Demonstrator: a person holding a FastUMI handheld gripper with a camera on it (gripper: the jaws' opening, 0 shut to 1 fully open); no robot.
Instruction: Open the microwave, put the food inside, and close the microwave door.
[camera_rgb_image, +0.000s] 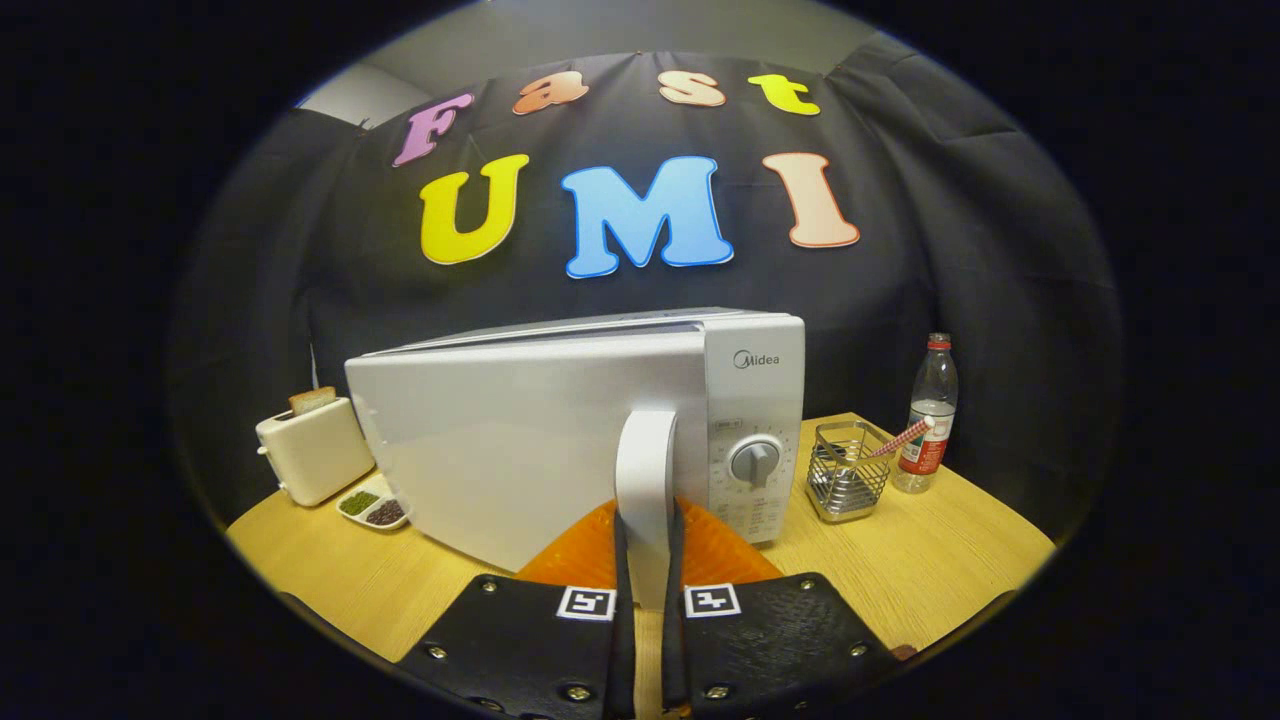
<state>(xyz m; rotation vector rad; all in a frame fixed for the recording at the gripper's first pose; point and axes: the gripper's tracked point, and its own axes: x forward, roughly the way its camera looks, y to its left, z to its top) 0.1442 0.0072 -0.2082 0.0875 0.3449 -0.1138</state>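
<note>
White microwave (560, 430) on the tabletop (930, 560): we have the tongs (648, 575) pinched on its door handle (646, 480), door slightly ajar. We judge opening underway; loading food and closing remain.

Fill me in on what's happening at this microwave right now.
A person's handheld tool is closed on the microwave door handle, both fingers pressing its sides. The microwave door looks swung partly open, away from the control panel with its dial. On the wooden table sit a toaster holding bread, a small dish, a wire basket and a water bottle.
</note>
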